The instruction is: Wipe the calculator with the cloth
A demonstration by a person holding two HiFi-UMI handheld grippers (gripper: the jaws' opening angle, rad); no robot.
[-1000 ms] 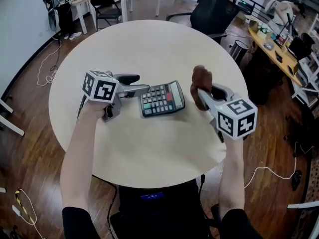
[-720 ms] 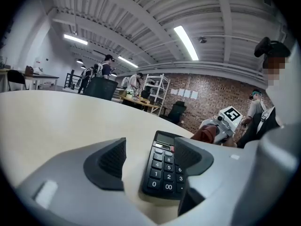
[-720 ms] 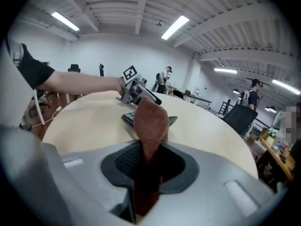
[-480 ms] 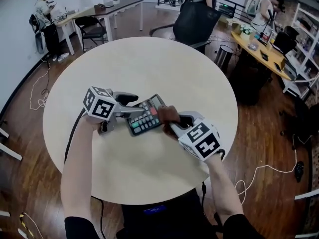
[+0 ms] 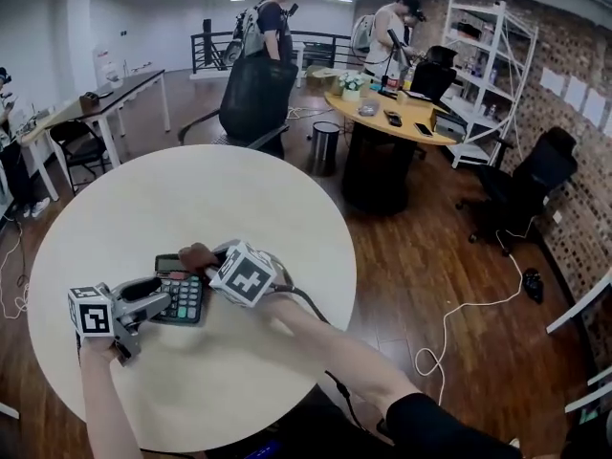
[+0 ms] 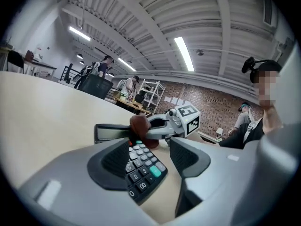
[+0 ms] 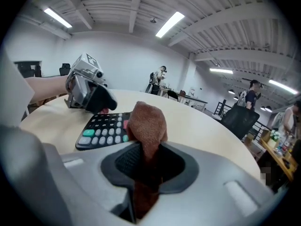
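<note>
Wiping is just starting: the right gripper pinches a rumpled brown terry cloth firmly between its pads, and the cloth's free end sits on the display end of the dark flat desk calculator, which lies on the round beige table near the person. The left gripper steadies the other end. Its jaws stand apart with the calculator's near corner between them and have just been closing. In the left gripper view one pad overlaps the keys while the other shows bare table beside it, so no firm clamp yet. The next move likely calls for the left jaws to hold the calculator fast, then for the cloth to be dragged along the keypad toward the near end with light downward pressure, so the keys are brushed and the body does not slide. A second ago the cloth was held clear of the calculator, off its right side. Half a second ago it had reached the edge. The head view has also swung up to take in the room.
</note>
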